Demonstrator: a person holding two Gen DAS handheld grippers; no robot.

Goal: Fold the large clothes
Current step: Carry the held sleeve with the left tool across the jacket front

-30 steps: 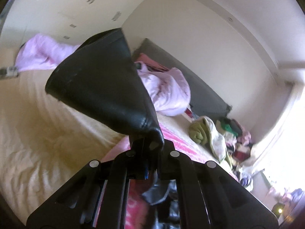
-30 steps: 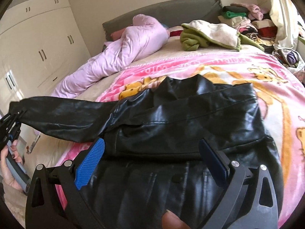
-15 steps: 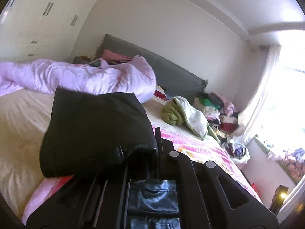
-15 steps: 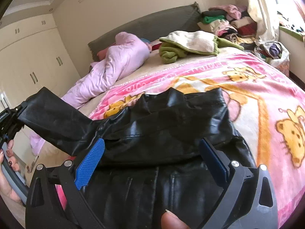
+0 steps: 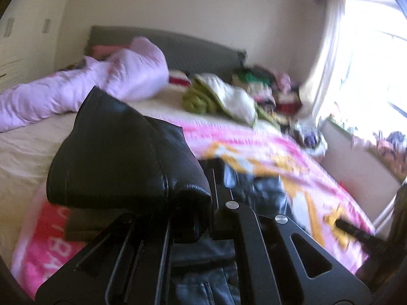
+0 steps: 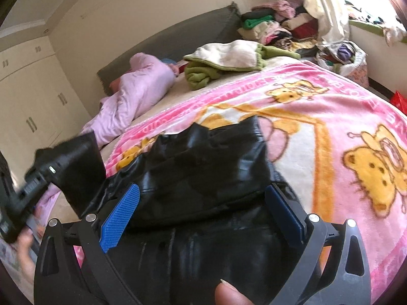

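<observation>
A black leather jacket (image 6: 216, 178) lies spread on a pink bear-print blanket (image 6: 318, 117). My left gripper (image 5: 212, 193) is shut on the cuff of its sleeve (image 5: 122, 157), which stands up in front of the camera and hides the left finger. The right wrist view shows that left gripper (image 6: 38, 178) at the left edge, a hand under it, with the sleeve (image 6: 81, 170) lifted beside the jacket body. My right gripper (image 6: 203, 208) is open low over the jacket, its blue pads (image 6: 119, 218) wide apart with leather between and below them. A fingertip (image 6: 234, 292) shows at the bottom.
A lilac duvet (image 6: 137, 94) lies along the bed's left side by the grey headboard (image 6: 178, 38). A green and cream garment (image 6: 223, 61) and a pile of clothes (image 6: 274, 25) sit at the far end. White wardrobes (image 6: 30, 106) stand left, and a window (image 5: 368, 76) is at the right.
My left gripper has swung the sleeve from stretched out at the left in toward the jacket body, and its view has rolled level. The right gripper has shifted a little and stays open.
</observation>
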